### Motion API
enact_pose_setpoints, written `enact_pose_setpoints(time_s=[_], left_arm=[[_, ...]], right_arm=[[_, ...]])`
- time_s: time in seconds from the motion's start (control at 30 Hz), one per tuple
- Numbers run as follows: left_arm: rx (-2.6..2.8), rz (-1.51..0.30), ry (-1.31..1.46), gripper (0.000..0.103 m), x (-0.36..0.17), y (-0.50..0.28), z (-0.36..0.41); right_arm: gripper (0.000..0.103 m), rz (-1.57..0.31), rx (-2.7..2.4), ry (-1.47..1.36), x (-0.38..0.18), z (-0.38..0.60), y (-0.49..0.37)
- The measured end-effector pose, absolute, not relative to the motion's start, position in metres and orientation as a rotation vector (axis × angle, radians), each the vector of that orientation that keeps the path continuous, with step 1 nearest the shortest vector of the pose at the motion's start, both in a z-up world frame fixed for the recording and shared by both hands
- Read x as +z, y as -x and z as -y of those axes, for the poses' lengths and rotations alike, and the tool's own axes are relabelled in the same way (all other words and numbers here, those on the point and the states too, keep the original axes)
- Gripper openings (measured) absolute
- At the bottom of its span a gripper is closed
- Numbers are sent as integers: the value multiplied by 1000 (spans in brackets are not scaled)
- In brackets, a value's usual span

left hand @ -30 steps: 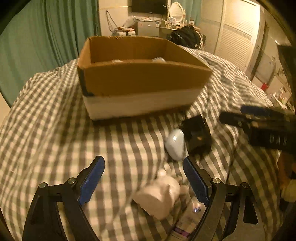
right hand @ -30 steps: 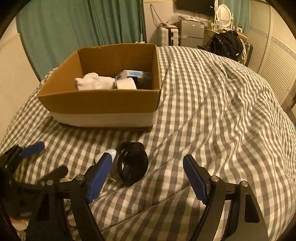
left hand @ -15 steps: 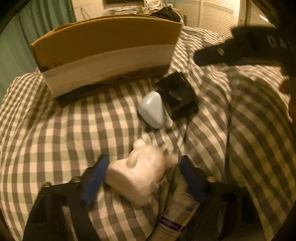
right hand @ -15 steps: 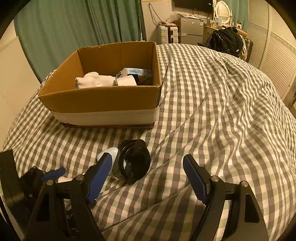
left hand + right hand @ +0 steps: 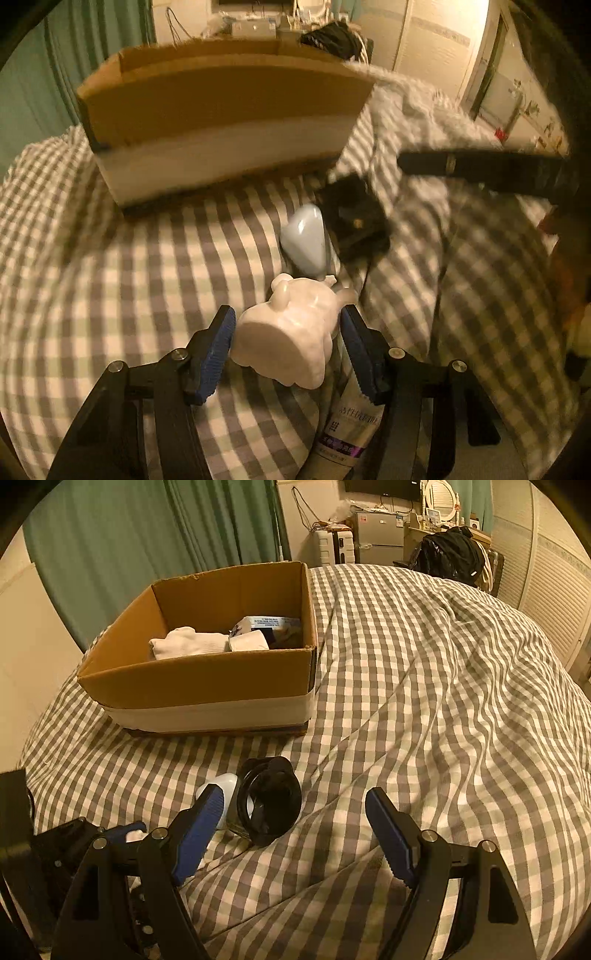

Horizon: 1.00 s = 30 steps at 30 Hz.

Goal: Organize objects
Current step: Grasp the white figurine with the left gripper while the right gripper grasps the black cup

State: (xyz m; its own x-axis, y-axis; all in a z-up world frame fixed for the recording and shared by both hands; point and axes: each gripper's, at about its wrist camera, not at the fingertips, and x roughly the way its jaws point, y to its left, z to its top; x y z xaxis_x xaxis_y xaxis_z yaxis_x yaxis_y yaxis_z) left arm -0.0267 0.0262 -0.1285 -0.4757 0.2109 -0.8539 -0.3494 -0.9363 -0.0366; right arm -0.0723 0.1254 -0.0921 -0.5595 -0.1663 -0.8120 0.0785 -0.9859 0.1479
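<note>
The left gripper [image 5: 286,341] brackets the white figurine [image 5: 291,332] lying on the checked bedspread [image 5: 424,701], its pads [image 5: 218,350] beside it but not visibly pinching. It should squeeze the broad body squarely before lifting toward the cardboard box [image 5: 207,686]. The right gripper [image 5: 295,827] hangs spread wide, empty, near the black jar [image 5: 269,801].

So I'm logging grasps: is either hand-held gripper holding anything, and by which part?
The left hand-held gripper straddles the white figurine across its body; contact is unclear. The right hand-held gripper is open and empty.

A bedroom at home — checked duvet [image 5: 424,686], green curtains [image 5: 147,535], louvred wardrobe doors [image 5: 554,587].
</note>
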Motion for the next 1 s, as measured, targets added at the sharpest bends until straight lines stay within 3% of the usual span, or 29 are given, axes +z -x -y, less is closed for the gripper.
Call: enact_pose_setpoints(time_s=[0.3,0.7,0.9,1.0], left_arm=[[2628,-149,1224,60,-75,52,9],[2623,-135,1296,60,-108,67,23],[2609,-130,1319,60,-115,69,24],[2606,-131,1319,60,-116,68,23]], right_arm=[[79,110,-2616,-1443,-101,-118,79],[79,-50,-2508,-1591,-136,-87,100],[79,-32,-2480,-1638,-147,-89,109],[73,-51,-2485,-1628,-146,-86,107]])
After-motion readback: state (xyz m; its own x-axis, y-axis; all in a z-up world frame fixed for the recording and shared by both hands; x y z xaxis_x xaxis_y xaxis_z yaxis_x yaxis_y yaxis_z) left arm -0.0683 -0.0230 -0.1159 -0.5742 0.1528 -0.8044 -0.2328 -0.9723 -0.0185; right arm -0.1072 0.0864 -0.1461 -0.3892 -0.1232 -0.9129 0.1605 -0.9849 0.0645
